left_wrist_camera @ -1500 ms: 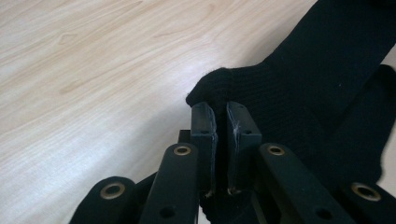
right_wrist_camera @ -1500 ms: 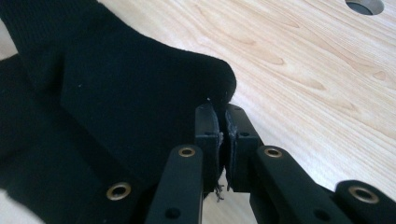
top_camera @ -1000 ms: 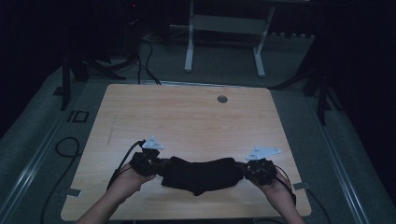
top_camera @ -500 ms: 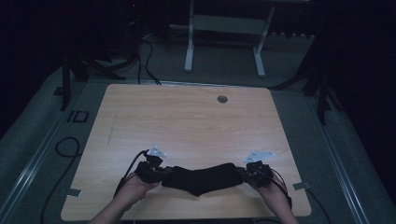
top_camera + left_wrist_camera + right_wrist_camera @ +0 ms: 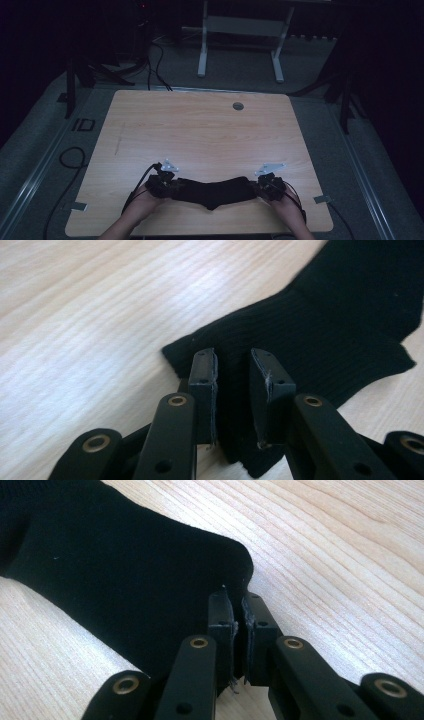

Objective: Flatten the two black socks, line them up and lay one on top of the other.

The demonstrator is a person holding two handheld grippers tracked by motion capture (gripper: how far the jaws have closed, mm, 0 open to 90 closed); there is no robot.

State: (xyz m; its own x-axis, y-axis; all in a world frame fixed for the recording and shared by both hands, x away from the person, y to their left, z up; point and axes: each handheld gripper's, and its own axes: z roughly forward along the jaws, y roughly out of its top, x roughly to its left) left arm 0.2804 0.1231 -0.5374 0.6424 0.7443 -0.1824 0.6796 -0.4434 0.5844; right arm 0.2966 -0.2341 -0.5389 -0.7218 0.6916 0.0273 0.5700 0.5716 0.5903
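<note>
You hold the black sock (image 5: pixel 212 191) taut: right claw (image 5: pixel 239 611) pinching its toe, left claw (image 5: pixel 234 371) parted (astride the cuff).

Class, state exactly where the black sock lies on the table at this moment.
In the high view the black sock lies stretched across the table's near edge, between the left gripper and the right gripper.
</note>
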